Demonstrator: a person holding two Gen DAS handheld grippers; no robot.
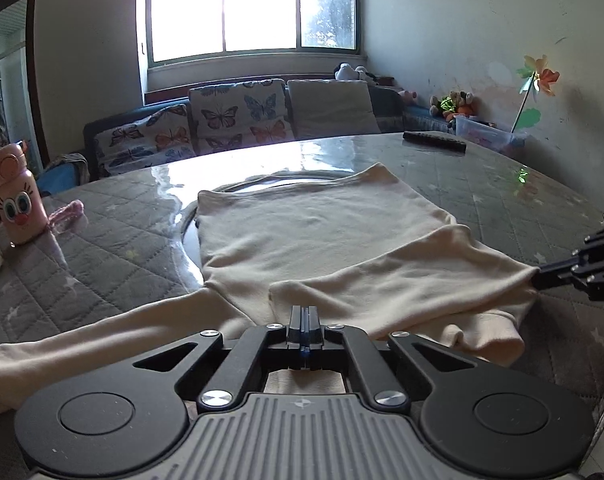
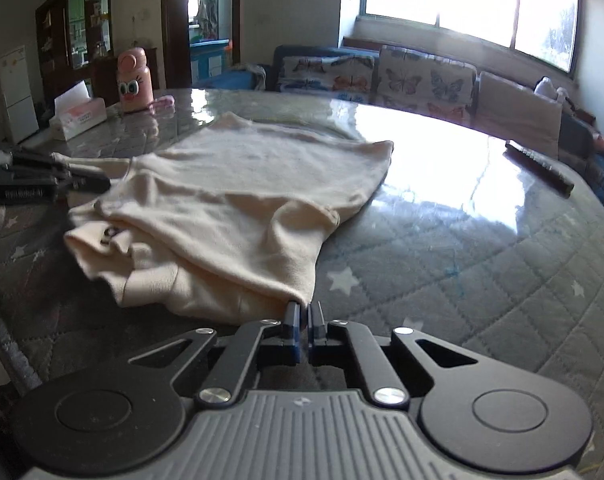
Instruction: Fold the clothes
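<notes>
Nearest you, your left gripper (image 1: pixel 304 312) has its two fingers pressed together at the near edge of a cream long-sleeved top (image 1: pixel 302 232); whether cloth is caught between them, the left wrist view does not show clearly. Your right gripper (image 2: pixel 303 309) is pinched closed on a corner of the same top, where a folded-over flap comes to a point. In the left wrist view that gripper reaches in from the right edge, its tip touching the flap's corner.

The top lies spread on a round table (image 1: pixel 502 184) covered with a grey quilted cloth under a clear glossy sheet. One sleeve (image 1: pixel 81 344) trails off to your left, flat on the table. The other side is folded across the body.

Farther off, a pink cartoon-faced bottle (image 1: pixel 15 200) stands near the table's left edge, a tissue box (image 2: pixel 77 114) beside it. A dark remote control (image 1: pixel 434 142) lies at the far right. Beyond the table are a sofa with butterfly cushions (image 1: pixel 237 114) and a bright window (image 1: pixel 253 8).
</notes>
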